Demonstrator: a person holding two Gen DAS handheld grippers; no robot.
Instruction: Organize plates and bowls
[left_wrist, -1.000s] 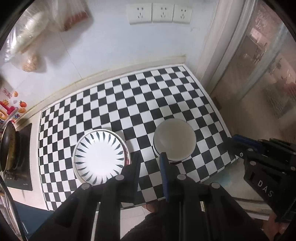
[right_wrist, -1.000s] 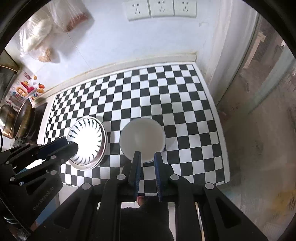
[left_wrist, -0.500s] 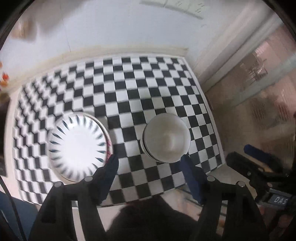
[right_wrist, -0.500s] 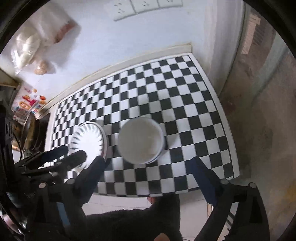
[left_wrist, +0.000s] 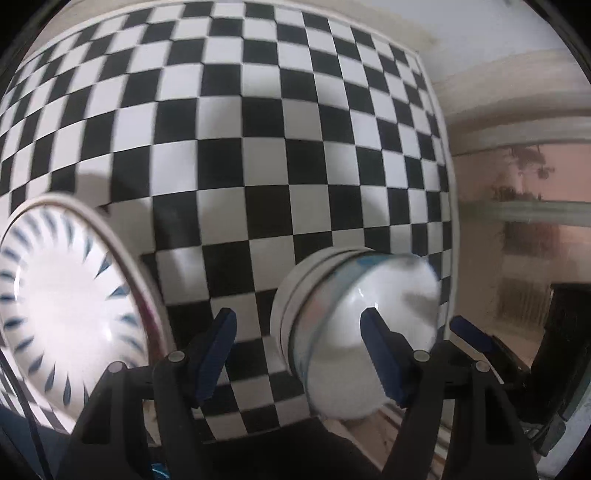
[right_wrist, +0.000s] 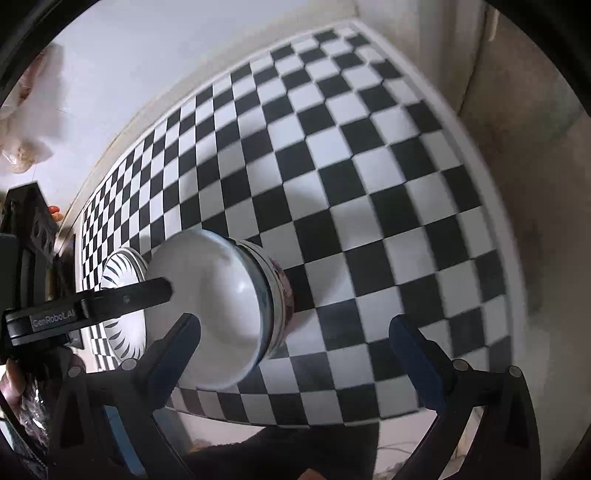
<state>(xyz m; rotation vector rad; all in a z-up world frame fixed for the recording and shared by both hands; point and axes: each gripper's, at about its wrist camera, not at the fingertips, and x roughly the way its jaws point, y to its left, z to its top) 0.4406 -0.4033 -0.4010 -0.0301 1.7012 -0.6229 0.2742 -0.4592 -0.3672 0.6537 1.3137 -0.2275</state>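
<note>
A stack of white bowls (left_wrist: 354, 317) stands near the front edge of the checkered mat (left_wrist: 258, 147); it also shows in the right wrist view (right_wrist: 221, 295). A plate with dark blue ray marks (left_wrist: 62, 306) lies to its left, partly hidden behind the bowls in the right wrist view (right_wrist: 118, 273). My left gripper (left_wrist: 299, 350) is open; its right finger is inside the top bowl and its left finger outside the near rim. My right gripper (right_wrist: 295, 336) is open and empty, low over the mat just right of the bowls.
The checkered mat (right_wrist: 351, 166) ends at a white wall behind. A glass door (left_wrist: 517, 221) runs along its right side. Plastic bags (right_wrist: 22, 155) hang at the far left. The left gripper's finger (right_wrist: 110, 299) crosses the right wrist view.
Both grippers have opened wide and dropped close to the mat. The left gripper has moved in over the bowl stack's rim. The bowls and plate have not moved.
</note>
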